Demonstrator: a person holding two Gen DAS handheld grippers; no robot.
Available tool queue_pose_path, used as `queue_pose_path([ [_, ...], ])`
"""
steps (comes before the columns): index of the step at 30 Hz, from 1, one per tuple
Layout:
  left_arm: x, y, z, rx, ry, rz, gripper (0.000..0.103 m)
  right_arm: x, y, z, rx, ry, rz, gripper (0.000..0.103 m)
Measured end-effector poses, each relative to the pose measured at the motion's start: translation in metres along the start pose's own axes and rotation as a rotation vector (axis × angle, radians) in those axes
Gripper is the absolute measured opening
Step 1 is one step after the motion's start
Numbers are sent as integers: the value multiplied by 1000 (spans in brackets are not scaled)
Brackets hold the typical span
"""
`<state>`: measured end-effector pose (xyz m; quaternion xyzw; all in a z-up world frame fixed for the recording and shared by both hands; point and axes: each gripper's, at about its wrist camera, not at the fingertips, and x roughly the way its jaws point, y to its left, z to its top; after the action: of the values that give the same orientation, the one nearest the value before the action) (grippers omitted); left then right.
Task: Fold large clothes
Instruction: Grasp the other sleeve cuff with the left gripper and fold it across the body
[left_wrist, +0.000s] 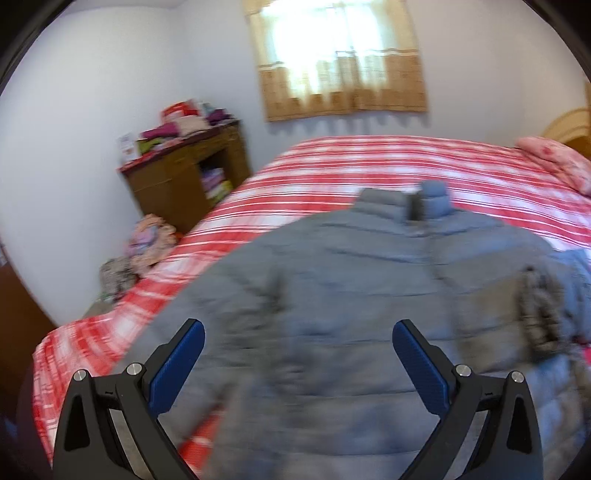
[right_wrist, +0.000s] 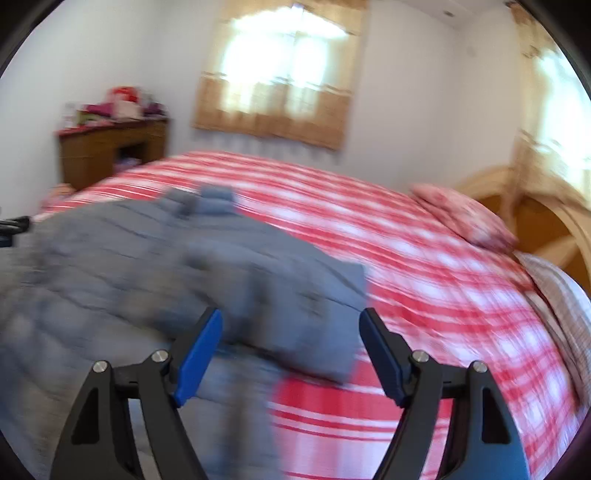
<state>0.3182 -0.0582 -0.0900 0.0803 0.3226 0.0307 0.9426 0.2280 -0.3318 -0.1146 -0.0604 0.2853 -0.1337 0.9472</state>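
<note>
Grey padded jacket (left_wrist: 369, 295) is laid flat on the red checked bed (left_wrist: 369, 162) with one sleeve (right_wrist: 295, 314) folded over, while the left gripper (left_wrist: 297, 354) and right gripper (right_wrist: 291, 343) are kept wide and empty, probably for a new grasp.

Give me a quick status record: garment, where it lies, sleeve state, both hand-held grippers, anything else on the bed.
garment: grey padded jacket
lies on: bed with red and white checked cover, collar toward the window
sleeve: one sleeve folded across the body
left hand-held gripper: open, nothing held, above the jacket
right hand-held gripper: open, sleeve end between the fingers, not gripped
also on bed: pink pillow
image: motion-blurred
</note>
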Motion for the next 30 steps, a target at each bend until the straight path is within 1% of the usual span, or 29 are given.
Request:
queue_pose_path([
  [2, -1, -33, 4, 24, 6, -63, 102, 12, -22, -10, 54, 22, -29, 78],
  [4, 1, -67, 9, 45, 17, -122, 102, 19, -32, -19, 64, 40, -58, 79],
  [7, 7, -119, 16, 81, 46, -216, 102, 20, -40, -31, 79, 54, -51, 79],
  [9, 17, -148, 21, 79, 80, -270, 102, 18, -39, -37, 71, 50, -40, 79],
  [11, 29, -169, 24, 72, 120, -313, 102, 17, -38, -43, 53, 35, -52, 83],
  [12, 34, -177, 25, 66, 134, -322, 102, 16, -38, -45, 44, 30, -56, 84],
  [13, 39, -186, 25, 60, 149, -336, 102, 17, -35, -49, 28, 23, -70, 85],
  [14, 45, -194, 25, 58, 166, -369, 102, 16, -34, -54, 16, 18, -79, 85],
  [16, 55, -210, 24, 63, 187, -407, 102, 17, -35, -61, 8, 18, -88, 85],
  [17, 55, -215, 22, 62, 182, -428, 92, 18, -38, -63, 14, 20, -82, 85],
  [18, 56, -218, 21, 68, 180, -453, 76, 19, -41, -63, 25, 21, -77, 85],
  [19, 57, -223, 20, 91, 191, -470, 32, 19, -43, -63, 35, 25, -74, 85],
  [20, 58, -225, 20, 110, 206, -482, 18, 20, -45, -63, 43, 29, -73, 85],
  [21, 55, -222, 21, 114, 188, -484, 16, 20, -46, -64, 48, 31, -73, 85],
  [22, 50, -219, 22, 124, 162, -470, 14, 22, -47, -65, 53, 36, -71, 86],
  [24, 34, -209, 27, 171, 83, -433, 14, 22, -45, -69, 58, 38, -79, 88],
  [25, 29, -202, 29, 177, 60, -421, 13, 23, -45, -69, 58, 39, -84, 89],
  [27, 19, -181, 35, 191, 4, -384, 13, 24, -43, -70, 51, 44, -88, 89],
  [30, 16, -148, 40, 205, -48, -318, 13, 26, -39, -71, 38, 52, -91, 89],
])
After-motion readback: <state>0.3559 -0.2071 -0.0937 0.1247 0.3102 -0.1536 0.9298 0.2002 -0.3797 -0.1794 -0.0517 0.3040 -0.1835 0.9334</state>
